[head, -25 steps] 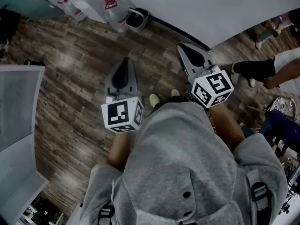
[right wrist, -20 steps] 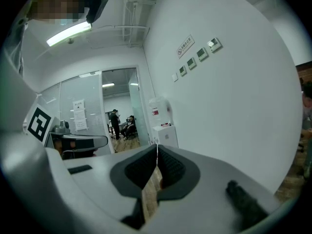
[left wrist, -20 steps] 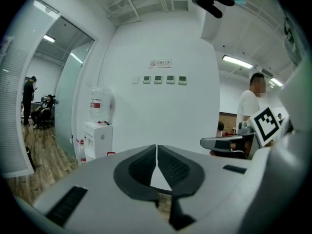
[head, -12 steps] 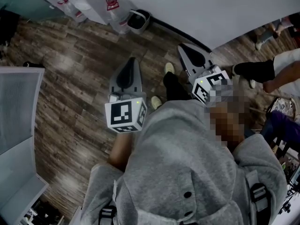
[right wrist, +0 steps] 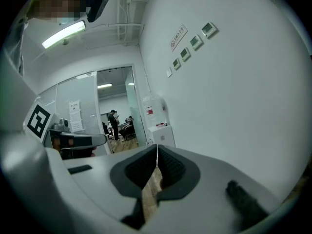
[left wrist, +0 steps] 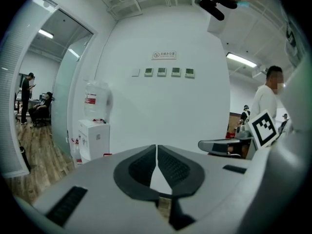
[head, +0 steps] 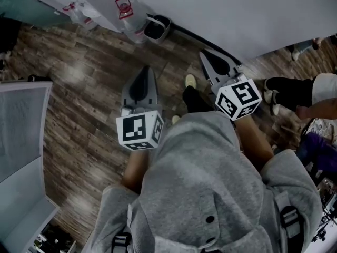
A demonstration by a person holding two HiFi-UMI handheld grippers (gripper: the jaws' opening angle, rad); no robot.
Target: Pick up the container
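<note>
Both grippers are held out in front of the person, over a wooden floor point(head: 89, 104), and point toward a white wall point(head: 237, 9). My left gripper point(head: 147, 69) is shut with nothing between its jaws; in the left gripper view its dark pads point(left wrist: 144, 165) meet at the tips. My right gripper point(head: 202, 54) is shut and empty too, pads point(right wrist: 170, 167) touching. No container is held. A small dark bin point(head: 157, 26) stands at the foot of the wall, ahead of the left gripper.
A white water dispenser point(head: 113, 4) with a bottle on top point(left wrist: 95, 101) stands by the wall, left of the bin. A grey partition point(head: 21, 120) is at the left. The person's shoes point(head: 190, 81) show between the grippers. Other people's legs point(head: 295, 86) are at the right.
The person has stepped forward: a foot now shows ahead between the grippers, and the wall and bin lie slightly nearer. Both grippers stay shut.
</note>
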